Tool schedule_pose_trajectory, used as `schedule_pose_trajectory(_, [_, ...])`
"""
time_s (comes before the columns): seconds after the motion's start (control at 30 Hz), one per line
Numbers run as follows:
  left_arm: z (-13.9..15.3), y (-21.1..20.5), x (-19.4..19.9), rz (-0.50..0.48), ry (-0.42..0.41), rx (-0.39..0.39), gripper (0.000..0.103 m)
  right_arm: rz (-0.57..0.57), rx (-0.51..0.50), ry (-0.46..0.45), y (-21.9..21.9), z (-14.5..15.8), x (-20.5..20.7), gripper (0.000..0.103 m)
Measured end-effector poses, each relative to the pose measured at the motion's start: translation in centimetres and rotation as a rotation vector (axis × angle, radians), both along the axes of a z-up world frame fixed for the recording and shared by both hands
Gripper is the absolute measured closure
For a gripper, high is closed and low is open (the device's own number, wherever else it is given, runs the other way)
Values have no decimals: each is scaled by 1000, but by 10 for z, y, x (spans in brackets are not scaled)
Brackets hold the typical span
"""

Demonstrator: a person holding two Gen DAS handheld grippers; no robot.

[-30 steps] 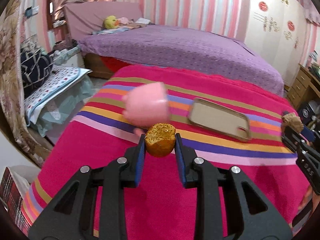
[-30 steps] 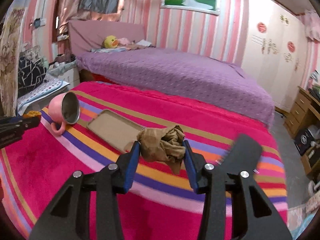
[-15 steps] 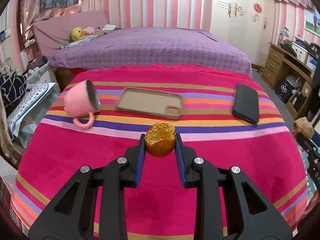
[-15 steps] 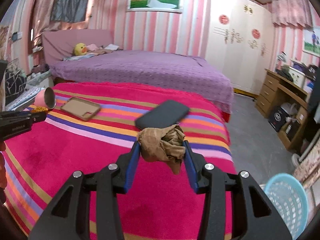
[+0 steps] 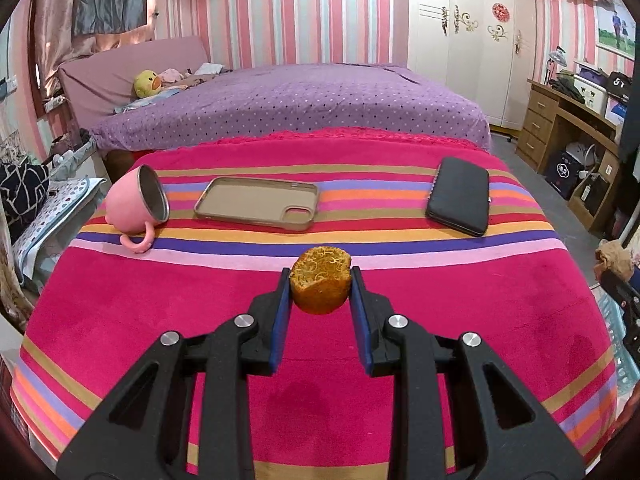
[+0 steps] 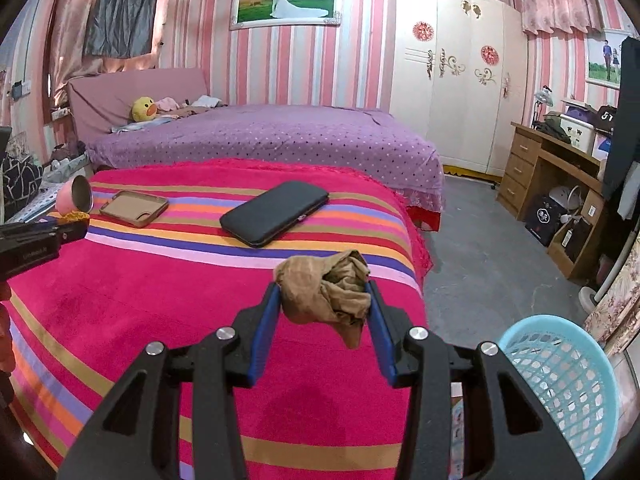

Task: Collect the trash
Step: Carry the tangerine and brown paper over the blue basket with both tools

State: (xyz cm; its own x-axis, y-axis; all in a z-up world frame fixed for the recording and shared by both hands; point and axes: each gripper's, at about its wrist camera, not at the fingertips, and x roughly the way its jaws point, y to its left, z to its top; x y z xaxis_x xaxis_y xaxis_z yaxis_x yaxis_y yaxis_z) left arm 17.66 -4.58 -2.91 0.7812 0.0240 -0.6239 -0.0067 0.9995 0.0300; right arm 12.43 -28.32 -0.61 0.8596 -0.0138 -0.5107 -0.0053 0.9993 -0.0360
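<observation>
My left gripper is shut on a bitten orange-brown cake piece, held above the striped red bedcover. My right gripper is shut on a crumpled brown paper wad, held over the bedcover's right part. A light blue mesh basket stands on the floor at lower right of the right wrist view; its edge shows in the left wrist view. The left gripper shows at the left edge of the right wrist view, and the right gripper with the wad shows at the right edge of the left wrist view.
On the bedcover lie a tipped pink mug, a tan phone case and a black phone. A purple bed lies behind. A wooden desk and grey floor are to the right.
Both grippers have swung right and pulled back with their loads still held. The black phone and the blue basket have come into view.
</observation>
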Motion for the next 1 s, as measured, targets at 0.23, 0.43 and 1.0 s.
schedule_pose_trajectory(0.23, [-10,-33,-11,-32,-7,22,76,-37,7,-18,-36,3,-10,60])
schedule_pose_trajectory(0.43, [-10,-75,-22,-93,-18,10,76,-100,11,-23,-82,6,-23,60])
schedule_pose_trajectory(1.0, [-18,-263,-61,-376,-52,-67,76,-364,-26,43,-240,-15,-85,60])
